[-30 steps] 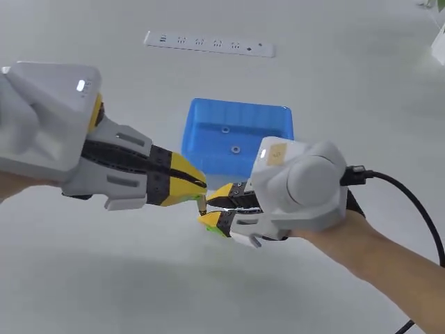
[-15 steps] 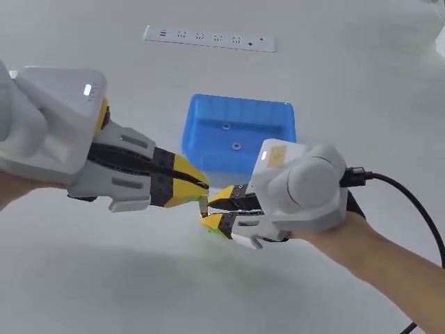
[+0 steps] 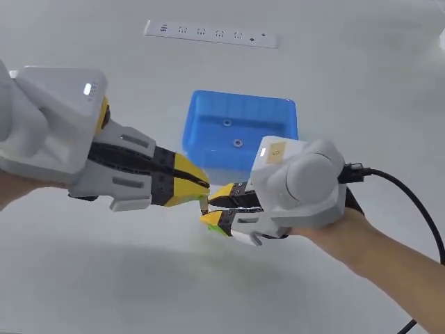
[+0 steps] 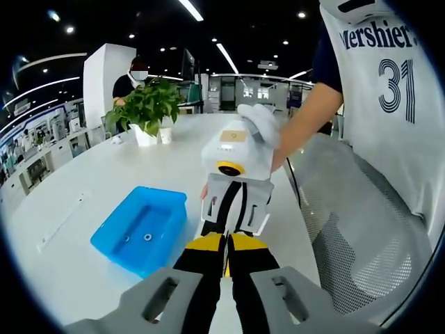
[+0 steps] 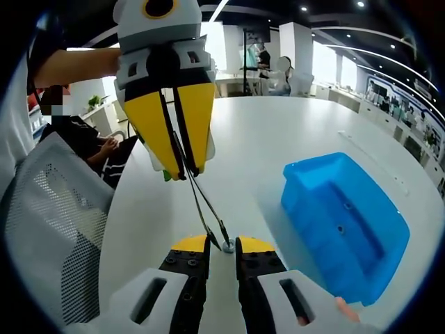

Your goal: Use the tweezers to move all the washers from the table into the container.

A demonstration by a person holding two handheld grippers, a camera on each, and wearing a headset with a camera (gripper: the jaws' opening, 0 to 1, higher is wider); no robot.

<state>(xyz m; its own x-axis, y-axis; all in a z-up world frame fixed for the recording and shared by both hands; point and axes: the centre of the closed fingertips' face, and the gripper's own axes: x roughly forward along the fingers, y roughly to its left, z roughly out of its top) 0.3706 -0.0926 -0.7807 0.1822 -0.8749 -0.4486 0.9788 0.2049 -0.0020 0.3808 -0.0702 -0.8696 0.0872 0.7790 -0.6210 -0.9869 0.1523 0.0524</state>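
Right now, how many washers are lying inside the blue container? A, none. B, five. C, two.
C: the head view shows one washer towards the back and a second washer nearer the middle, both on the floor of the blue container.

The head view looks steeply down from above and behind, close over the surface. The left gripper view sits low behind the left tongs and faces along them toward the person's torso. The right gripper view sits behind the right tongs and faces the opposite way. These 2 cameras look at each other nearly tip to tip. All 3 views share the blue container and the meeting point of the tongs.
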